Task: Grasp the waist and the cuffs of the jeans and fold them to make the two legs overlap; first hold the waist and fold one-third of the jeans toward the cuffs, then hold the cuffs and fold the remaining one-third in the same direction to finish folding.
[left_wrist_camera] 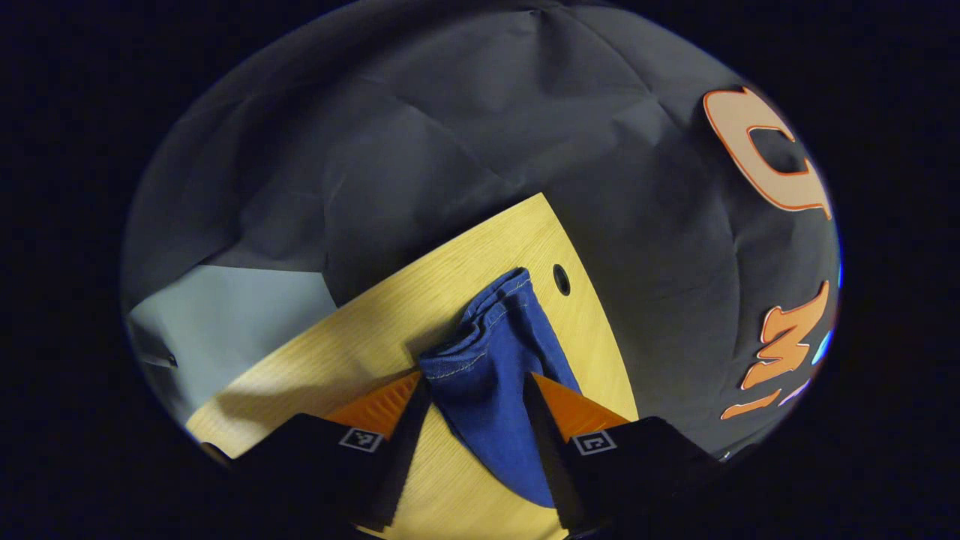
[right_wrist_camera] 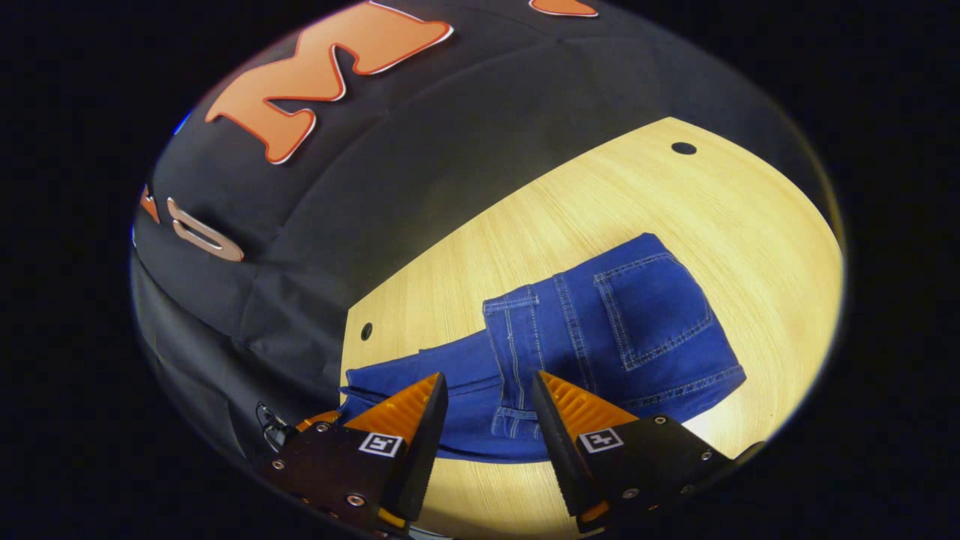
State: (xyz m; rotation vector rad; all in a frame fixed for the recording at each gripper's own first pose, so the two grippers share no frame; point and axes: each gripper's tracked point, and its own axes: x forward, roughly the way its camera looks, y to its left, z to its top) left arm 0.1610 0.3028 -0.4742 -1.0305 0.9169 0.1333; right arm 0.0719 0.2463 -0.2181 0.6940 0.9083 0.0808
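The blue jeans (right_wrist_camera: 645, 322) lie on the wooden table (right_wrist_camera: 600, 195). The waist part, with a back pocket facing up, is folded over the legs, which run left toward the table edge. My right gripper (right_wrist_camera: 487, 384) hovers open over the folded edge near the belt loops, with nothing pinched. In the left gripper view the rumpled cuff end of the jeans (left_wrist_camera: 487, 352) lies between the fingers of my left gripper (left_wrist_camera: 476, 379). Its jaws stand apart on either side of the cloth, and the fabric passes under the right finger.
The table (left_wrist_camera: 360, 337) ends close beyond the cuffs, with a small round hole (left_wrist_camera: 561, 279) near its edge. Two more holes (right_wrist_camera: 366, 331) (right_wrist_camera: 683, 148) sit near the table's edges. The booth's black cloth wall hangs behind, and a pale floor patch (left_wrist_camera: 225, 322) shows at left.
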